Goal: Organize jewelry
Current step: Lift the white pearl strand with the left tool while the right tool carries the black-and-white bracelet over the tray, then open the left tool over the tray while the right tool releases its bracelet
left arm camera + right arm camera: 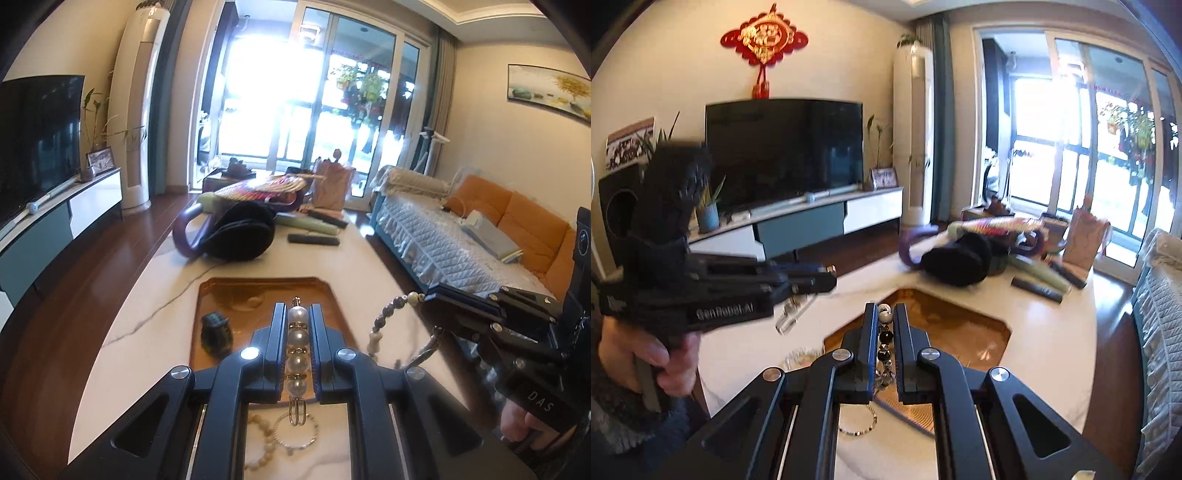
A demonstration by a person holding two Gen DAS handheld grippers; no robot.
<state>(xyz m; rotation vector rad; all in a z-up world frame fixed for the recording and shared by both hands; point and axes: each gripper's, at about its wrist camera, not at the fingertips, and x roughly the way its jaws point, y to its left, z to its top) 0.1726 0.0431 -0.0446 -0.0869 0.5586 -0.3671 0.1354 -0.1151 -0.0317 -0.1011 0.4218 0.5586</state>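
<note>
My left gripper is shut on a pearl hair clip, held above the near end of a copper tray; the gripper also shows blurred in the right wrist view. My right gripper is shut on a dark and white bead bracelet above the tray; in the left wrist view the bracelet hangs from its tips. A dark green object lies in the tray. A cream bead bracelet and a thin silver bangle lie on the marble table.
Black earmuffs, a purple handle, a woven fan, a pink bag and a dark remote crowd the table's far end. A sofa runs along the right. A TV stands left.
</note>
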